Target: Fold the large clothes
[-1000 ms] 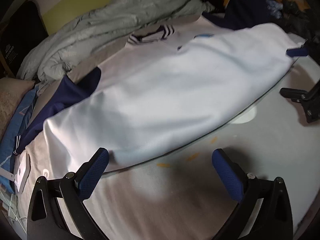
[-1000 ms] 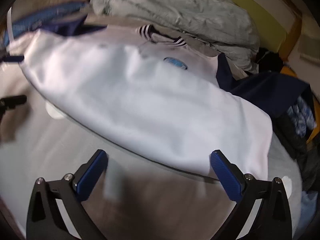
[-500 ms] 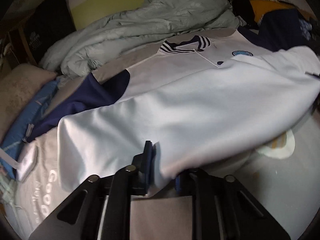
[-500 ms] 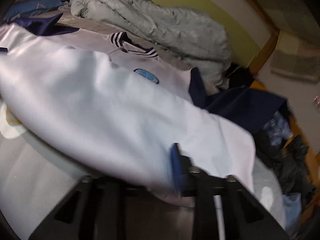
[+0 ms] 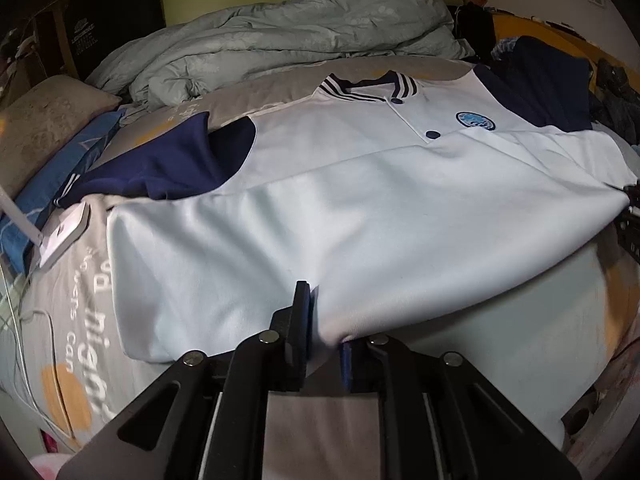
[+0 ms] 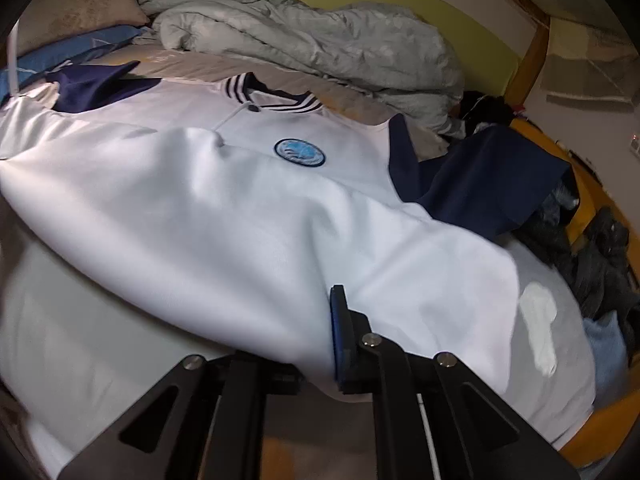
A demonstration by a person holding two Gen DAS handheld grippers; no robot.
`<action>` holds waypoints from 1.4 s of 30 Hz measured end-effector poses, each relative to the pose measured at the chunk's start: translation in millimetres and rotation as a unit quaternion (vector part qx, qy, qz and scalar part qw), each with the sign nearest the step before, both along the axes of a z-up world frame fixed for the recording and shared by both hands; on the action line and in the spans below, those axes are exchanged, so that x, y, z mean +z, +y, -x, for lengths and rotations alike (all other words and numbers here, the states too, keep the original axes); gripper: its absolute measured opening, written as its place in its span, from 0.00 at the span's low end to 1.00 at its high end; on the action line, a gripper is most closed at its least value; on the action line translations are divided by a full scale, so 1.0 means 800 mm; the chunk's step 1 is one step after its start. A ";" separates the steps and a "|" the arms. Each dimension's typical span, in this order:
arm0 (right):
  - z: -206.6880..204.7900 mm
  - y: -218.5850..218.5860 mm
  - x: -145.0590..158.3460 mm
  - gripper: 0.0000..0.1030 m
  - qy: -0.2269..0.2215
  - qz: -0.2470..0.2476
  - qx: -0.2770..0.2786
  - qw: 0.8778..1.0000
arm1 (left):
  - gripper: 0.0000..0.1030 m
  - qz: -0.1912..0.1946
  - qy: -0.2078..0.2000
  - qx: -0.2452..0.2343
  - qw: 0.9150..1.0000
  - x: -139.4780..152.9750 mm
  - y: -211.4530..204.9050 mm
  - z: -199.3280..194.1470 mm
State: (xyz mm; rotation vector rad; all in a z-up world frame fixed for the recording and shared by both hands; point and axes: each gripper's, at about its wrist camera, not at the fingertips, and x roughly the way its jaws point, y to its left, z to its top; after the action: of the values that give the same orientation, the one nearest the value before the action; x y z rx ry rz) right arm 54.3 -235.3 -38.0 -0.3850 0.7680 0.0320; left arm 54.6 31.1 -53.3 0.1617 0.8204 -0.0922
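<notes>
Left wrist view: both grippers pinch the hem of a white polo shirt (image 5: 360, 208) spread across a bed (image 5: 72, 320).

The left gripper (image 5: 324, 332) and right gripper (image 6: 320, 344) are each closed on the shirt's bottom hem, fabric caught between the pads, lifting it off the sheet. The shirt's long axis runs away from the grippers, its striped collar (image 5: 366, 90) pointing toward the rumpled grey duvet (image 5: 280, 48) at the bed's far edge, navy sleeves out sideways.

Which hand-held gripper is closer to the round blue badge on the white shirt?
Right. The right hand-held gripper grips the hem on the badge side; the left hand-held gripper grips it toward the opposite side.
</notes>
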 end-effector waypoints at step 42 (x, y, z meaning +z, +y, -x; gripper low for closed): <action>-0.036 -0.113 0.259 0.99 -0.283 -0.248 -0.039 0.926 | 1.00 0.108 -0.267 0.030 0.957 0.254 0.039 -0.046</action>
State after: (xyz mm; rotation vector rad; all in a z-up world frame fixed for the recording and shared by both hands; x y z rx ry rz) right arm 82.9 -325.7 169.5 0.1266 0.1817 0.0370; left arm 91.7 62.1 150.0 -0.0474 0.2699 -0.0756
